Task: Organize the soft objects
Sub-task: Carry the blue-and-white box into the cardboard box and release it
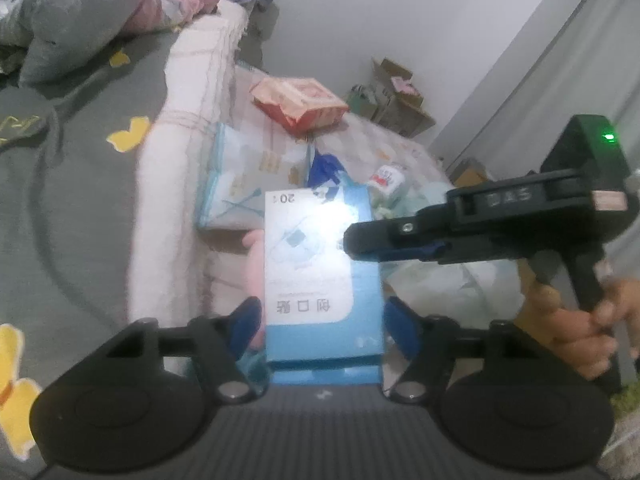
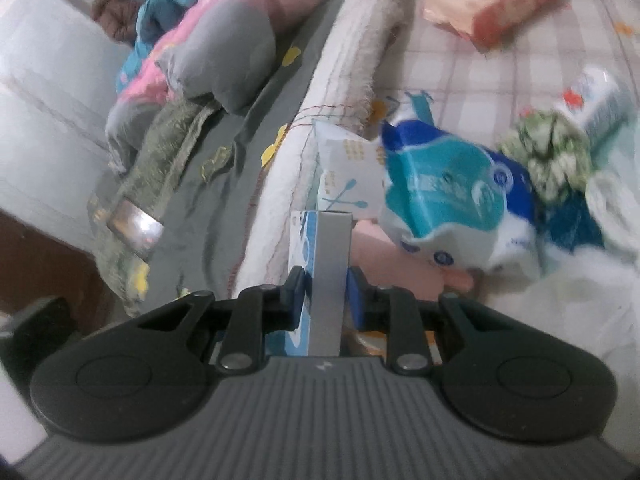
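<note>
Bedding in grey and pink lies heaped on the bed [image 1: 80, 168] at the left; rightward, soft packs cover the checked sheet, a red pack [image 1: 298, 104] farthest back, and cardboard boxes [image 1: 394, 96] with unclear contents stand by the wall. Left gripper [image 1: 324, 330] is spread, its fingers flanking the blue box [image 1: 320, 264] without pressing. Right gripper [image 2: 325, 294] pinches that box's narrow sides.

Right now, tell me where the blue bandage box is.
The blue bandage box is pinched edge-on in the right tool; in the left wrist view it sits between the left tool's open pads, above the pink plush.
</note>
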`<state>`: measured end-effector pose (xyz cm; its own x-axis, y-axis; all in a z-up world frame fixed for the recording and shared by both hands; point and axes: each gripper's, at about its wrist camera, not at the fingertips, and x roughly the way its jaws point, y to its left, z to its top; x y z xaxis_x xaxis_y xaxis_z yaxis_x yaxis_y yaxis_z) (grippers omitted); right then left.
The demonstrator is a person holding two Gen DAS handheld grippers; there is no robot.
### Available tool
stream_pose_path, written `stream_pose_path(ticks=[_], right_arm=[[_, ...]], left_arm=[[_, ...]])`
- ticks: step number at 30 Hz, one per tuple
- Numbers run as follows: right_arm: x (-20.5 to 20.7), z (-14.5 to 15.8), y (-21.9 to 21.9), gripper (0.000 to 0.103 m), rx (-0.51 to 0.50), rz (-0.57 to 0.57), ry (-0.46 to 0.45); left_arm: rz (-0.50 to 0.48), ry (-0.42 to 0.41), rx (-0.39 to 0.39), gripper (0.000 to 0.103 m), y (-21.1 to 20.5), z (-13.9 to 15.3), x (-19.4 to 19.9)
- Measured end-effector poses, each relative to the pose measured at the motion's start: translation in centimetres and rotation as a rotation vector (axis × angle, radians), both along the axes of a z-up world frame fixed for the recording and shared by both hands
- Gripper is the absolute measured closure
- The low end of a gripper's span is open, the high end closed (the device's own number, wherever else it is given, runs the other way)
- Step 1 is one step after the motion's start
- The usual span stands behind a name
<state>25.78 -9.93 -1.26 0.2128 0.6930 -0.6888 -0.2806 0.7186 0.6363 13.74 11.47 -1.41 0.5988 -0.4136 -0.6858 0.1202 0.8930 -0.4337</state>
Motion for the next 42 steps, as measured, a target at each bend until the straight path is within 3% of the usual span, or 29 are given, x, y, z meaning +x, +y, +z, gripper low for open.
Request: stream_pose_path(ticks=[4,8,19,25,32,37,42], right_arm=[[0.1,-0.7,-0.5,0.082,0.043,-0.009,0.006],[0.1,-0.9,-0.6,0.082,0.080,-0.018,0.021],[-2.7,4.7,-4.7,0.083,0.252,-0.012,-0.083],[-4.5,7.9,-12.4,0.084,0.305,-0.117,-0.176],[-6.5,10.7,-25.5,0.084,0.280,-0.357,-0.275],[-6.1,10.2,-34.1,0.084,0.253,-0.509,-0.256],[-3.6,7.6,-40.1,0.084,0.170,-0.588,-0.204]], left_arm=[[-0.016,0.017,0.047,0.029,-1.0,-0.8,0.8],[0.012,0.031,0.041,0.029,-1.2,-0.3,0.5],[-0.025,-0.126,0.107,0.029,-5.1,6.7,-2.3],[-0.157,-0.204,0.099,0.029,-11.5,9.8,-0.9],[-0.350,-0.258,0.065,0.029,-23.7,11.3,4.0],[-0.439,-0.238,0.079,0.026,-31.7,10.4,7.4],[-0.410,-0.175,0.077,0.024,-32.9,8.6,9.4]])
